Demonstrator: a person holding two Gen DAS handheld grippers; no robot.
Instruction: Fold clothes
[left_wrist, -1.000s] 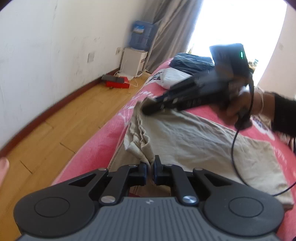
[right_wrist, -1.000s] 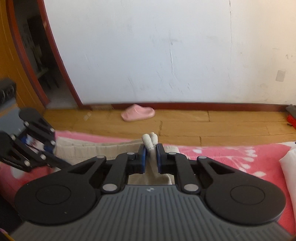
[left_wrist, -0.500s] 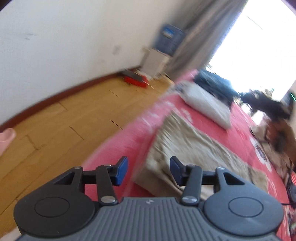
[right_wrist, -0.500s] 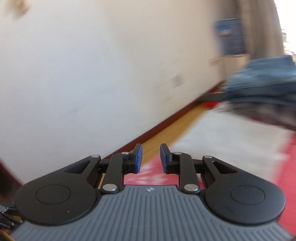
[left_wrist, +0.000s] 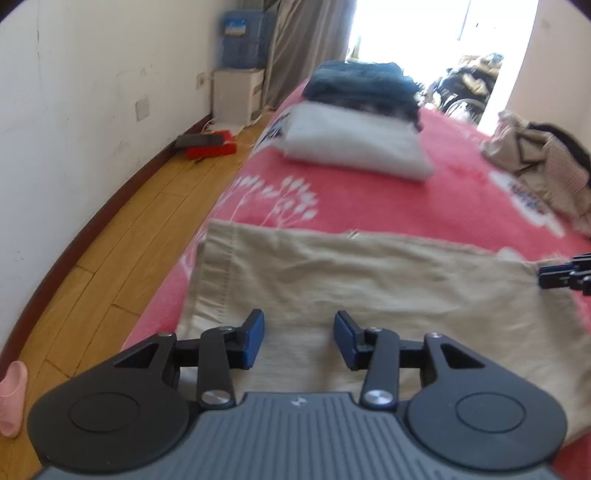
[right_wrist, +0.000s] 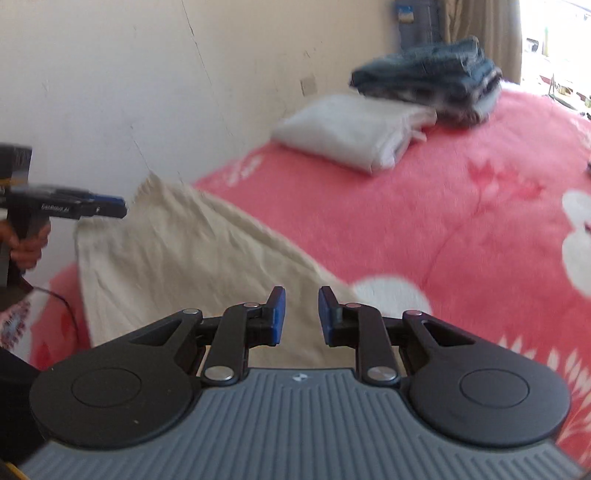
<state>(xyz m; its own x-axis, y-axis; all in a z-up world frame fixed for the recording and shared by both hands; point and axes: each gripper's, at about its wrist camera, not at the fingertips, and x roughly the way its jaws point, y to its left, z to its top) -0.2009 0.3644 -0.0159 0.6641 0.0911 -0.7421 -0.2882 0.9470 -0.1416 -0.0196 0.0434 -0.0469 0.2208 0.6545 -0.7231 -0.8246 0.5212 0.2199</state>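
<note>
Since one second ago both grippers have let go of the beige garment (left_wrist: 369, 280) and pulled away from it: before, each one pinched a bunch of its cloth, and now the cloth lies free on the bed (left_wrist: 424, 206). The left gripper (left_wrist: 299, 339) points down at a slant over the near edge of the garment; its jaws stand apart with nothing between them, only the cloth below, and they are closing a little. The right gripper (right_wrist: 301, 315) also tilts down, over the near right corner of the garment; its jaws have a narrower gap, hold nothing, and are closing too. In the right wrist view the left gripper shows at the far left, held by a hand (right_wrist: 26, 243); in the left wrist view the tips of the right gripper enter from the right edge, above the garment's right end. Earlier the garment was crumpled, with a rumpled bunch at its left end; now it is spread flat as a long folded band across the pink blanket, its stitched hem at the left end, near the bed's edge. Farther along the bed lie a folded white garment (left_wrist: 354, 144) and, behind it, a stack of dark blue clothes (left_wrist: 362, 85). An unfolded pile (left_wrist: 539, 162) sits at the far right.
</note>
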